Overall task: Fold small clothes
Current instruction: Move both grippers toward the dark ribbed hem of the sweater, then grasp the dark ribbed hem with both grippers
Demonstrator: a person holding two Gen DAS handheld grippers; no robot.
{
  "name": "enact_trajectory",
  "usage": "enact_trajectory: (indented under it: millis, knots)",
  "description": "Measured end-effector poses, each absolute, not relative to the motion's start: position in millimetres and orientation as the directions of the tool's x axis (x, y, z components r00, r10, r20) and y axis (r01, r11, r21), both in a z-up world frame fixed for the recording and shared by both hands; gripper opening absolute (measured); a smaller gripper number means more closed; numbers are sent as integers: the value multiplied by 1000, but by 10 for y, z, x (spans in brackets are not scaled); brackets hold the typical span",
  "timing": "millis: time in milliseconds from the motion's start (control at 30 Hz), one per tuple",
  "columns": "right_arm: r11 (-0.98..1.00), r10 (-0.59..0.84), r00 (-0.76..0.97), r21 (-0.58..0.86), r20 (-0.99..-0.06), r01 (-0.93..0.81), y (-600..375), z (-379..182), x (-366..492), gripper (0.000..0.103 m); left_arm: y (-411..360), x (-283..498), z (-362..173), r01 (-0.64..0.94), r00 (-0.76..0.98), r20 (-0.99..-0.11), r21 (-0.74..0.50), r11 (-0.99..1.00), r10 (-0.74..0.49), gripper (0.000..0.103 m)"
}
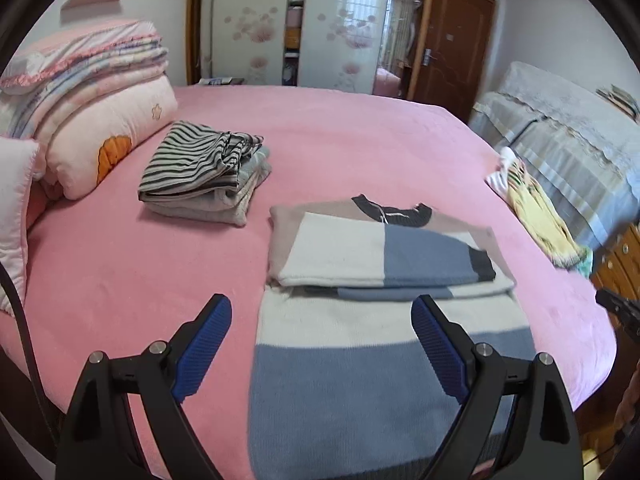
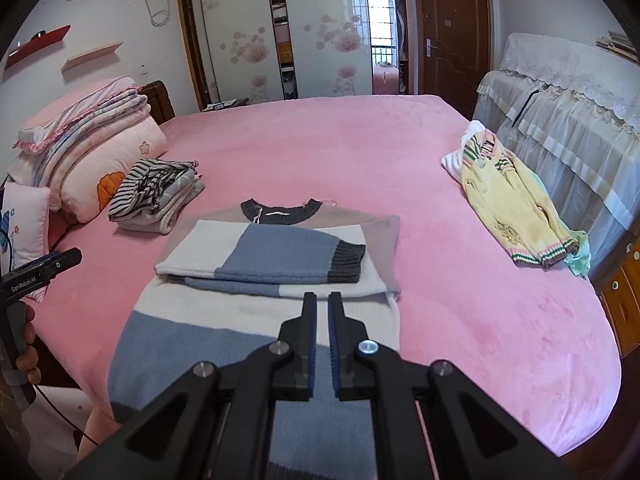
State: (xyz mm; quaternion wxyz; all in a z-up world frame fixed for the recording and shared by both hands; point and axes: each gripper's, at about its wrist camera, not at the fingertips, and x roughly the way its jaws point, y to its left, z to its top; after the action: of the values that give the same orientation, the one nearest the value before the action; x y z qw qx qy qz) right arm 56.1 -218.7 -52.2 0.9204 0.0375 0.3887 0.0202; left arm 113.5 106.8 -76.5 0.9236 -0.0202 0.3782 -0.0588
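Observation:
A colour-block knit sweater (image 1: pixel 360 344) in blue, white and beige lies flat on the pink bed, both sleeves folded across its chest, collar at the far end; it also shows in the right wrist view (image 2: pixel 256 320). My left gripper (image 1: pixel 322 316) is open and empty, hovering over the sweater's lower body. My right gripper (image 2: pixel 322 298) is nearly shut with a thin gap, holds nothing, and hovers over the sweater's lower right part. The left gripper also shows at the left edge of the right wrist view (image 2: pixel 60 260).
A folded striped and grey pile (image 1: pixel 204 172) sits at the left, next to stacked pink quilts (image 1: pixel 92 92). An unfolded yellow garment (image 2: pixel 516 204) lies near the bed's right edge. A lace-covered cabinet (image 2: pixel 568 96) stands to the right. The pink bed (image 2: pixel 360 152) extends beyond.

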Motion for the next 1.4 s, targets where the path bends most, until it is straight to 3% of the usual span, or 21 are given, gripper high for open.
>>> enact_trajectory:
  millis: [300, 367, 433, 467, 667, 900, 1200, 1300, 1400]
  knots:
    - [988, 111, 652, 156, -750, 12, -2190, -1157, 66, 7, 1049, 494, -1415, 126, 717, -694, 33, 991, -68, 91]
    - [984, 122, 647, 179, -752, 22, -2187, -1345, -51, 16, 1069, 384, -1636, 126, 704, -708, 45, 991, -57, 91]
    - [978, 130, 641, 204, -757, 43, -2196, -1487, -140, 38, 1111, 311, -1834, 123, 677, -733, 36, 992, -58, 91]
    - [975, 141, 633, 219, -761, 47, -2201, -1564, -186, 40, 1150, 267, -1942, 107, 664, -746, 32, 994, -48, 91]
    - [989, 94, 553, 141, -828, 42, -2146, -1922, -368, 40, 1382, 169, -2288, 61, 569, -820, -34, 998, -63, 91]
    - [980, 76, 495, 158, -865, 125, -2363, -2181, -553, 40, 1637, 66, -2551, -19, 495, -868, -60, 998, -43, 91]
    - [967, 92, 436, 185, -895, 175, -2512, -2355, -582, 40, 1856, 91, -2818, -72, 416, -899, -186, 980, -140, 91]
    - [964, 117, 419, 205, -900, 171, -2498, -2408, -583, 40, 1784, 112, -2812, -24, 415, -891, -212, 977, -183, 79]
    - [963, 142, 412, 222, -900, 151, -2451, -2439, -576, 40, 1679, 135, -2823, 28, 410, -890, -206, 978, -199, 78]
